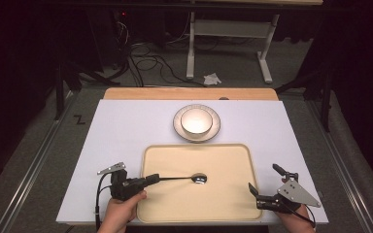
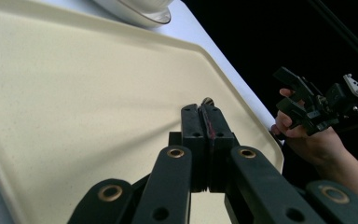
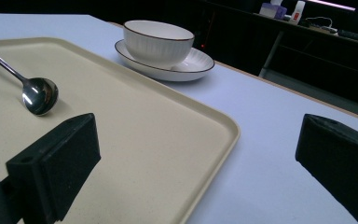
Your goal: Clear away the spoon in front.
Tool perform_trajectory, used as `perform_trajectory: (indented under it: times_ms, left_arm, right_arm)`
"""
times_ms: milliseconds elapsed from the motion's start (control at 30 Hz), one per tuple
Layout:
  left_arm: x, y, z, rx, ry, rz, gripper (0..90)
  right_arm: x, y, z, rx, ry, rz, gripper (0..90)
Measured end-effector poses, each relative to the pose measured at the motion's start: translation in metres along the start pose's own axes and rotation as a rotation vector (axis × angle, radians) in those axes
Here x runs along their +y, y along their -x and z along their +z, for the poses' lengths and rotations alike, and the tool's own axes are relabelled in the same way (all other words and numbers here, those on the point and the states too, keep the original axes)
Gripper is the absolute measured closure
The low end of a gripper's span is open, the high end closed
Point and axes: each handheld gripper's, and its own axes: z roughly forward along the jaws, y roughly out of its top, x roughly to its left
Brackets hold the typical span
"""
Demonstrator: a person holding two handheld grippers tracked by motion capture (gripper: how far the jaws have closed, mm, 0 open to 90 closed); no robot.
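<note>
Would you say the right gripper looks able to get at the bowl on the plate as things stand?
Probably yes. The right gripper is open and holds nothing, and the bowl sits uncovered on its plate beyond the tray, with only bare tabletop and the tray's low rim between them.

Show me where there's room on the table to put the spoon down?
The tray is mostly bare around the spoon held by the left gripper. The white table is free left of the bowl on its plate, and right of it. It's tighter by the right gripper.
</note>
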Motion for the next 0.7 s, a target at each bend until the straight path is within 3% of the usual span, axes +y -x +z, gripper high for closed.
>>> perform_trajectory:
  times_ms: [33, 200, 400, 500, 700]
  left_arm:
    - [-0.0005, -0.0011, 0.0005, -0.001, 0.001, -0.019, 89.2]
    - [-0.0014, -0.0048, 0.0005, 0.017, -0.007, -0.037, 88.2]
    - [-0.0011, -0.0067, -0.0006, 0.043, -0.016, -0.030, 85.0]
    - [-0.0004, -0.0058, -0.0002, 0.042, -0.009, -0.028, 72.8]
    - [0.0016, -0.0006, -0.0017, 0.099, 0.005, 0.028, 55.1]
  right_arm:
    - [-0.0001, 0.0002, 0.0001, 0.001, 0.001, 0.001, 0.6]
    - [-0.0003, 0.0008, 0.0004, 0.001, 0.002, 0.006, 0.6]
    - [0.0003, 0.0001, 0.0005, 0.002, 0.002, 0.005, 0.6]
    - [0.0005, 0.0005, 0.0007, 0.002, 0.004, 0.002, 0.6]
    - [0.0009, 0.0000, 0.0016, 0.005, 0.006, -0.002, 0.6]
